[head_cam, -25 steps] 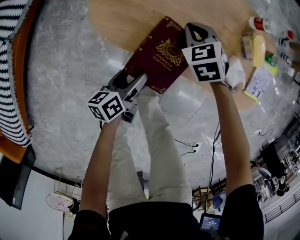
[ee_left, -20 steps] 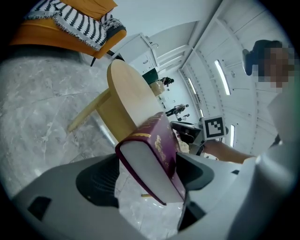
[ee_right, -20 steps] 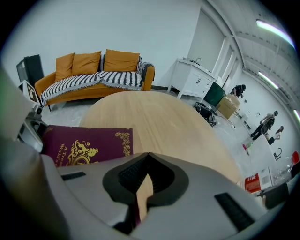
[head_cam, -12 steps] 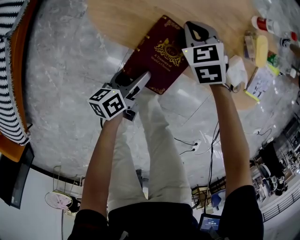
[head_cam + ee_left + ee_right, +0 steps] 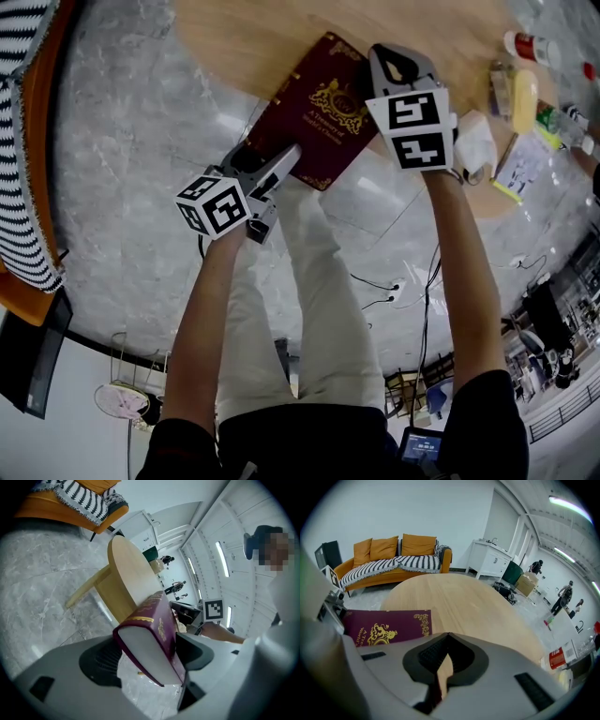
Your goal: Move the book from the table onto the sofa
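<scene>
Nearest to the person, the left gripper (image 5: 274,169) is at the near corner of the book (image 5: 314,117). Only the left gripper view shows how: its tongs are spread wide, one on each flat side, and they pinch the thick book, whose white page block faces the camera. The head view adds that this near short end hangs over the edge of the table (image 5: 253,37), above the grey floor (image 5: 141,187).

The book lies on the round wooden table with its maroon cover and gold crest up. Its long axis runs diagonally, from the near end at the person's left to the far end at the right, and the spine is on the left side.

The right gripper (image 5: 443,635) is at the right long edge of the book. In the right gripper view its tongs are pressed together at the tips. The narrow slit behind them shows wood and a little maroon; I cannot tell if the cover is caught there.

Farther right on the table stands a white bottle (image 5: 527,47) with a red label; what is inside cannot be seen.

Beyond the table, only the right gripper view shows the whole orange sofa (image 5: 379,579) with a striped blanket (image 5: 393,564) on it; the head view shows only its edge.
</scene>
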`<state>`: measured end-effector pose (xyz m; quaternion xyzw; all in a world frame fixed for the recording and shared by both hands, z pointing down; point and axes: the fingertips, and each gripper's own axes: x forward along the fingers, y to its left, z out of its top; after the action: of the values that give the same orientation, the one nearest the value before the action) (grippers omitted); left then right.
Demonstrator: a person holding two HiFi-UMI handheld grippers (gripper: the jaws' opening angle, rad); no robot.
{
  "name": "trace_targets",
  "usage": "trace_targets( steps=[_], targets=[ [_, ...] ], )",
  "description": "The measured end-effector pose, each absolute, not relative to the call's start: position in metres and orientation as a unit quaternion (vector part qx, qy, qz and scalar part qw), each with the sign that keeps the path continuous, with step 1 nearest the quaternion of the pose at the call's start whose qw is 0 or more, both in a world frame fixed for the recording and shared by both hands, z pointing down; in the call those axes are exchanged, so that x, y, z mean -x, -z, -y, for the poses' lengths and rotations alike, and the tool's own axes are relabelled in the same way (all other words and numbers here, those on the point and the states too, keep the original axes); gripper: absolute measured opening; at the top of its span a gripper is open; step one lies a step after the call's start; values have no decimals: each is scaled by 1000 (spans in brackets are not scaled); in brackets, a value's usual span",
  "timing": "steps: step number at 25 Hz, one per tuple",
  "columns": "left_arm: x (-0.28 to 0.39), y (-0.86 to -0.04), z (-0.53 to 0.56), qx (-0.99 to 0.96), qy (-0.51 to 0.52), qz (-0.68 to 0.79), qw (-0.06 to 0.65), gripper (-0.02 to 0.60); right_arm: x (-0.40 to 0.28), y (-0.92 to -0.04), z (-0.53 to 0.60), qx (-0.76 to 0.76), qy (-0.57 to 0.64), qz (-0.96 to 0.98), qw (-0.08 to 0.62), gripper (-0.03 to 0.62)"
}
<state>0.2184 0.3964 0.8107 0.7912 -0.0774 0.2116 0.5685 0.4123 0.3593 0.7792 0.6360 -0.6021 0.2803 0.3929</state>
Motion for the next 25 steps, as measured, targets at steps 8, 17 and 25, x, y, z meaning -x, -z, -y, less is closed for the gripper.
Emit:
trace_targets(
  steps=[8,17,25],
  targets=[
    [-213,-803,-400,-786,-218,65,575,353,-409,-778,-360,-628,-277,606,403,6],
    [-211,-789,-390,-801,-198,71,561,324,-410,-777,-362,-633,-273,603,402,6],
    [-209,-765,-376,-811,-170,76,554,301,-407,-772,-365,-641,-291,599,382,6]
  ],
)
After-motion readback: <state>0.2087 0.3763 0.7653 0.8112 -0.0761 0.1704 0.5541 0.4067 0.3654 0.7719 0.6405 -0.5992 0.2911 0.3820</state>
